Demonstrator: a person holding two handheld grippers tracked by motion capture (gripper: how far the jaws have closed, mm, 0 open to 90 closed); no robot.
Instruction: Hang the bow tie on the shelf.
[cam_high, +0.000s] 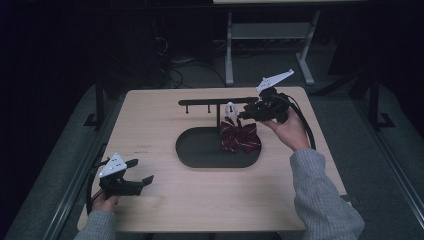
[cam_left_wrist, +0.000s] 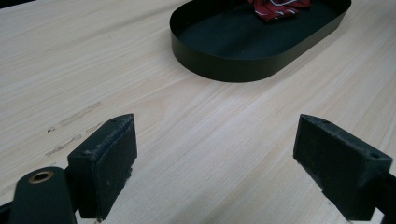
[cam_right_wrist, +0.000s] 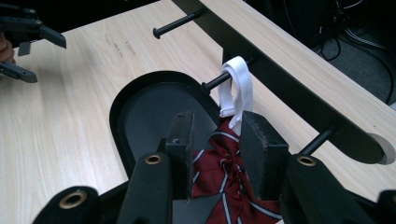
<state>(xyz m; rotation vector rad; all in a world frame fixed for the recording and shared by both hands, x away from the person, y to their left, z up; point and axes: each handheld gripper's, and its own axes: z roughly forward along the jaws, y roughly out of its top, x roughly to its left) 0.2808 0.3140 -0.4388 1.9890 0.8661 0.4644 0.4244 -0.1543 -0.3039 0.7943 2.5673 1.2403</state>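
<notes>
Gripping red striped cloth (cam_right_wrist: 219, 186) w/ right tongs (cam_right_wrist: 217, 140) under white hook (cam_right_wrist: 236, 86); left tongs (cam_left_wrist: 215, 163) released.

I see a dark red bow tie (cam_right_wrist: 224, 182) with thin pale stripes, hanging by its white strap (cam_right_wrist: 238, 88) looped over a peg (cam_right_wrist: 215, 80) of the black rack (cam_high: 215, 102). Fabric droops bunched into the black oval tray (cam_high: 200, 150), at its right end.

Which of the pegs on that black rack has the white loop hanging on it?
The middle peg: the white loop of the red striped cloth hangs over it. The pegs either side are bare.
</notes>
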